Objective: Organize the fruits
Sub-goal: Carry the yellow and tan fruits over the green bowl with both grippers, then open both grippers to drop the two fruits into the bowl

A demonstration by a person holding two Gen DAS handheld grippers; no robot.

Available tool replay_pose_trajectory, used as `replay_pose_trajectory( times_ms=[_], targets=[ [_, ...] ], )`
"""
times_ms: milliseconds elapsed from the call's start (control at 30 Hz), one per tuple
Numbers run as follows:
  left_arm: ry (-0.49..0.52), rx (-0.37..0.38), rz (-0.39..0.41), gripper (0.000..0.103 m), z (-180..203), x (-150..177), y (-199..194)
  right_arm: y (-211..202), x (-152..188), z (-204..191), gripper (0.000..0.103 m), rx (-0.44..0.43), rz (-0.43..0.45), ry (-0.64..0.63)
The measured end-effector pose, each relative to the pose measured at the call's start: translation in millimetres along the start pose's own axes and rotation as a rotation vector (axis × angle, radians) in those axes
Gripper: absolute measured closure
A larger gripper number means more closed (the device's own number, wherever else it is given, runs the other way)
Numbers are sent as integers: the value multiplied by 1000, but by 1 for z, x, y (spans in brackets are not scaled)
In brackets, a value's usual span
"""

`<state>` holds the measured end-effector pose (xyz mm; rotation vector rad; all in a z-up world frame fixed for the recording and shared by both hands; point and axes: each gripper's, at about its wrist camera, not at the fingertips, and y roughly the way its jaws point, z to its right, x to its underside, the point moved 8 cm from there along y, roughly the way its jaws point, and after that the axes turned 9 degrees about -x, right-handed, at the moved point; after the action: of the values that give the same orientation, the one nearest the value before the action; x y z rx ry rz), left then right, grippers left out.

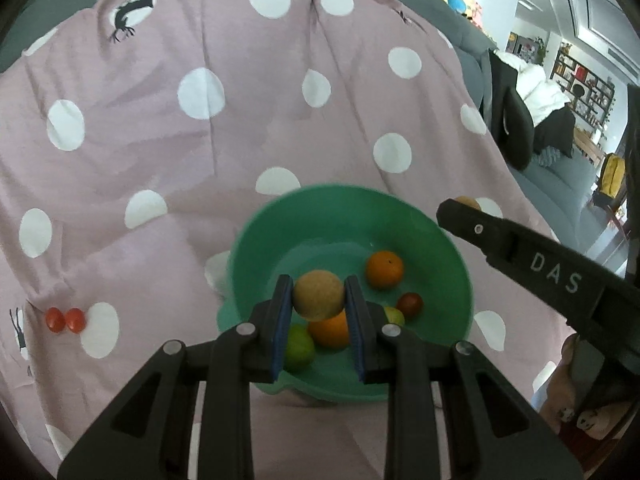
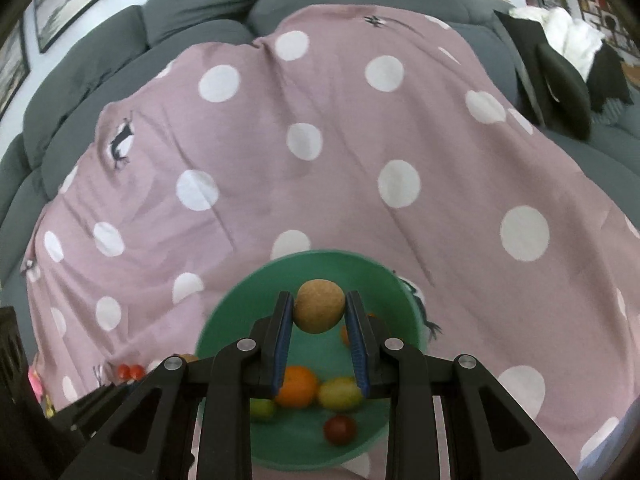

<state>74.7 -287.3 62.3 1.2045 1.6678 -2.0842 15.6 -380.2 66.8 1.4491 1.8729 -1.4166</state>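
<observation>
I am holding a round tan fruit (image 1: 319, 295) clamped between the blue pads of my left gripper (image 1: 319, 312), and a second tan fruit (image 2: 319, 306) pinched the same way in my right gripper (image 2: 320, 322). Both fruits are near-spheres, so neither is showing a long axis or pointing any way I can tell. Each is hanging above the green bowl (image 1: 280, 220).

The bowl is holding an orange (image 1: 384, 269) towards its far right, another orange (image 1: 330, 330) under my left fruit, a lime (image 1: 298, 346) beside it, a dark red fruit (image 1: 409, 305), and a yellow-green fruit (image 1: 394, 315) partly hidden behind my left gripper's pad.

The bowl is sitting on a pink cloth (image 1: 200, 160) with white dots, spread over a grey sofa (image 2: 200, 4). Two small red fruits (image 1: 65, 319) are lying touching each other on the cloth, well left of the bowl. In the left view my right gripper is reaching in from the right edge, its fruit just peeking past the tip. Shelves (image 1: 580, 80) are showing in the far room.
</observation>
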Motion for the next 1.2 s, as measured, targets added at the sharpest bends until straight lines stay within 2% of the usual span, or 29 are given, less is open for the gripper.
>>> replay_pose_trajectory(
  times_ms=[600, 1033, 1067, 1200],
  targets=[
    [28, 43, -106, 77, 22, 19, 25, 20, 16, 27, 74, 88, -105, 30],
    [27, 57, -110, 77, 20, 24, 22, 23, 18, 24, 74, 87, -124, 17],
    [26, 58, -110, 76, 20, 23, 21, 23, 18, 23, 74, 85, -123, 17],
    [-2, 67, -86, 52, 11, 21, 11, 22, 17, 20, 69, 82, -117, 8]
  ],
)
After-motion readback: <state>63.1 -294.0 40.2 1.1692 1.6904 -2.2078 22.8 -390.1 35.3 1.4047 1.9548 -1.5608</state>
